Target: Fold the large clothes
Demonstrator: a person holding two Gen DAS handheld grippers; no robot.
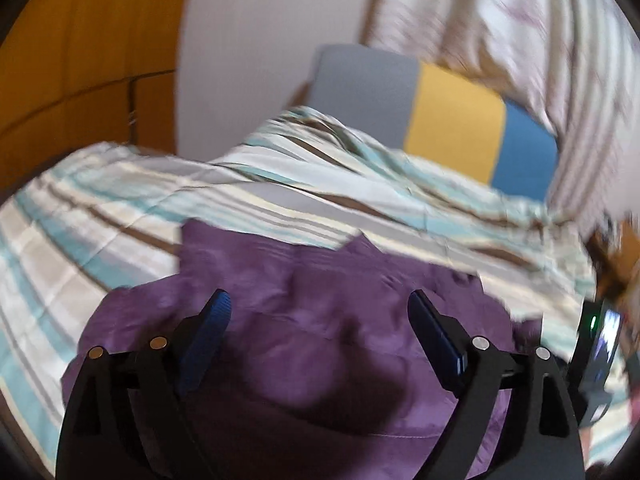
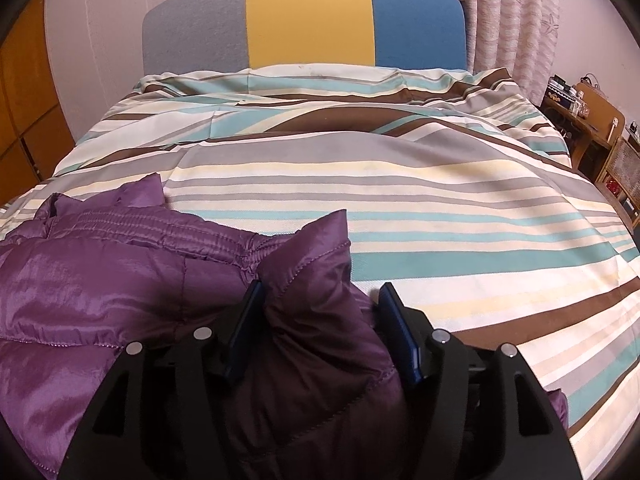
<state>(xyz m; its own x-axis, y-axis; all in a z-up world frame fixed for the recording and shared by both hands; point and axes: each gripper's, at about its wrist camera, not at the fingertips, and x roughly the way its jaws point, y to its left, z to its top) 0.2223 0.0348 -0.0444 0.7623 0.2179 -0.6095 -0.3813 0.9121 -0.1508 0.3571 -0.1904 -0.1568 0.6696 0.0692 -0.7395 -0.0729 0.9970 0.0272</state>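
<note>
A purple quilted jacket (image 2: pixel 120 272) lies bunched on the near left part of a striped duvet (image 2: pixel 440 200). In the right wrist view, an upstanding fold of the jacket sits between the jaws of my right gripper (image 2: pixel 320 288). The jaws stand apart, with a dark gap beside the right pad (image 2: pixel 398 336). In the blurred left wrist view, my left gripper (image 1: pixel 318 300) hangs wide open above the jacket (image 1: pixel 300 340) with nothing between its fingers. The duvet (image 1: pixel 280 192) lies beyond it.
A grey, yellow and blue headboard (image 2: pixel 308 20) stands at the far end of the bed. Pale curtains (image 2: pixel 512 20) hang to its right, above a cluttered wooden side table (image 2: pixel 592 120). Orange-brown wardrobe doors (image 1: pixel 80 60) stand on the left. A dark device with a green light (image 1: pixel 600 340) shows at the right edge.
</note>
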